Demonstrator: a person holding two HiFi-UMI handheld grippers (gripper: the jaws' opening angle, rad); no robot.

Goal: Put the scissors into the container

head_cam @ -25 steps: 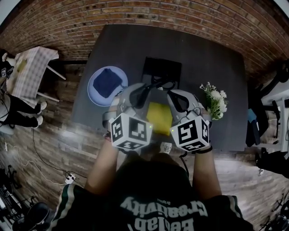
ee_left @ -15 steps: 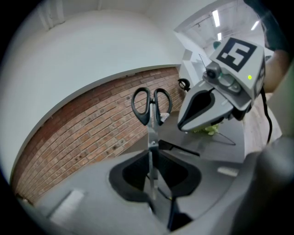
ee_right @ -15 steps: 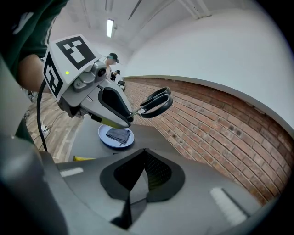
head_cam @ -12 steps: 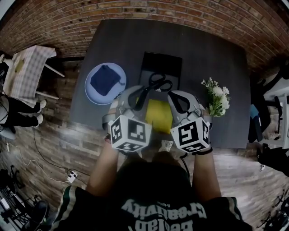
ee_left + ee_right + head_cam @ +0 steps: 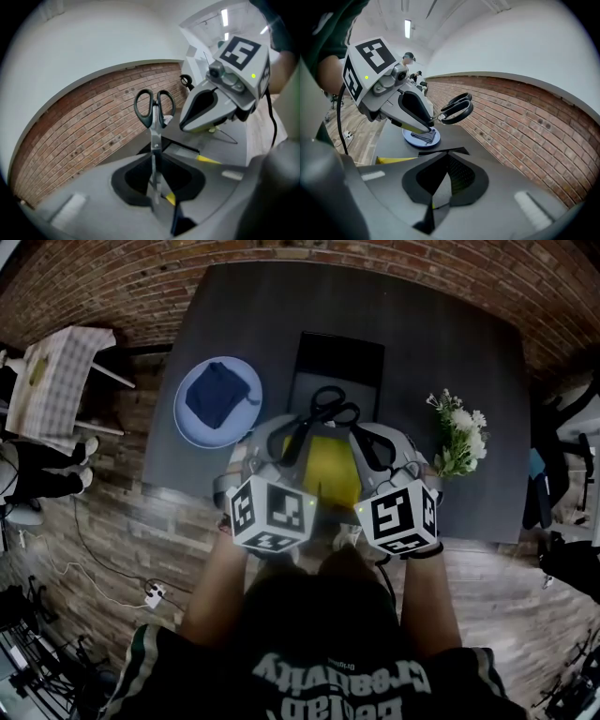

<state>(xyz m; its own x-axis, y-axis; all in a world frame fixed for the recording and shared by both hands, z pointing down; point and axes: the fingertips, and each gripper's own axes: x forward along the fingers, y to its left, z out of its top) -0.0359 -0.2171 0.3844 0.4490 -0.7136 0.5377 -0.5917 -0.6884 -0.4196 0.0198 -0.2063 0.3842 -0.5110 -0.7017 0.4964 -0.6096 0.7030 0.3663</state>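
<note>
While the left gripper [image 5: 300, 435] clamps the scissors [image 5: 153, 112] by their closed blades, the black handles point away from the person and hang above the near end of the black container [image 5: 339, 360]. Just beside that near end, the right gripper [image 5: 444, 176] has its jaws drawn together on nothing. A blue plate [image 5: 192, 423] lies left of the container.

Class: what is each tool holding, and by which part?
The left tool grips the black-handled steel scissors by the closed blades; the right tool holds nothing.
</note>
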